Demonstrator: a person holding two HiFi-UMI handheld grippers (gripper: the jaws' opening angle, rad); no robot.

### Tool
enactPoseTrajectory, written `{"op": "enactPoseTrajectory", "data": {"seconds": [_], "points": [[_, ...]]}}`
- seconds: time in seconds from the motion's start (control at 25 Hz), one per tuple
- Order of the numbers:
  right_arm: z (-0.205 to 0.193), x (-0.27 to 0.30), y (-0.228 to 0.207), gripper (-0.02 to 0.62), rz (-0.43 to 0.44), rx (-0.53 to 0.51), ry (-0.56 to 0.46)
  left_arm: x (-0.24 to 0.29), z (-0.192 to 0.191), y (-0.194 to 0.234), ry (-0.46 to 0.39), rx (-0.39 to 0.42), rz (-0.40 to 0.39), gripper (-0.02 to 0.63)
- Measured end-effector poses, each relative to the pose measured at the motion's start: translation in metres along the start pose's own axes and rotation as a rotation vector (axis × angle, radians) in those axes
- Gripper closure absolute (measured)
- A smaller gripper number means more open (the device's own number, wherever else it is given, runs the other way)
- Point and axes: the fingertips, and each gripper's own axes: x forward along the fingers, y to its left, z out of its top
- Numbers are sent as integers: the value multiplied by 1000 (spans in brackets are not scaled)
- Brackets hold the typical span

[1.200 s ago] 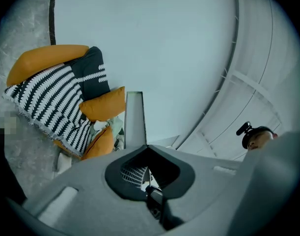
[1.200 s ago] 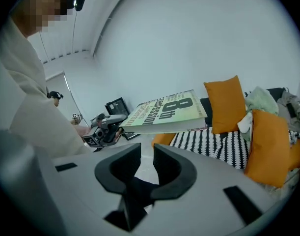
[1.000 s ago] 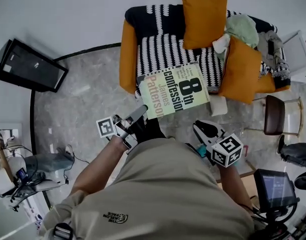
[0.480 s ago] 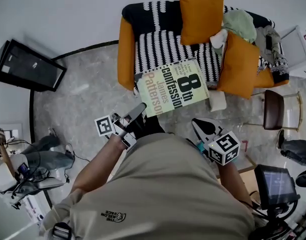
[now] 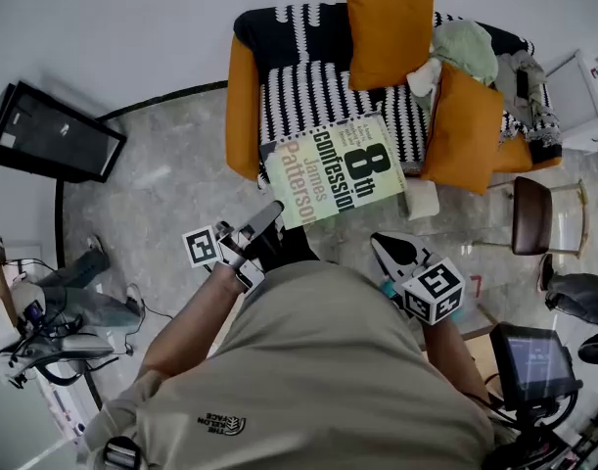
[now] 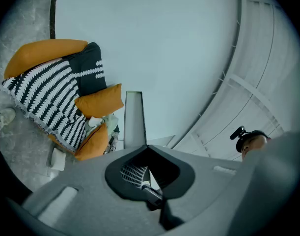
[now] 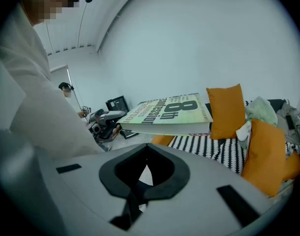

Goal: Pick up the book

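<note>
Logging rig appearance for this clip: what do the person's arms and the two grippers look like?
The left gripper and right gripper have pale grey bodies with black-lined tongs. Each carries a white marker cube printed with black squares. The person wears a khaki shirt with a small dark logo.

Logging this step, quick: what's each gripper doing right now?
Left gripper: closed on the edge of the book, holding it up.
Right gripper: closed, nothing between its jaws.
</note>
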Motion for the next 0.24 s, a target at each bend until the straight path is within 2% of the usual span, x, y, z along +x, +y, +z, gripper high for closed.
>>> {"op": "enactPoseTrajectory", "data": {"seconds": [0.24], "points": [[-4,3,-2,580,-12,0,-1,1,2,3,4,5,-17,598]]}}
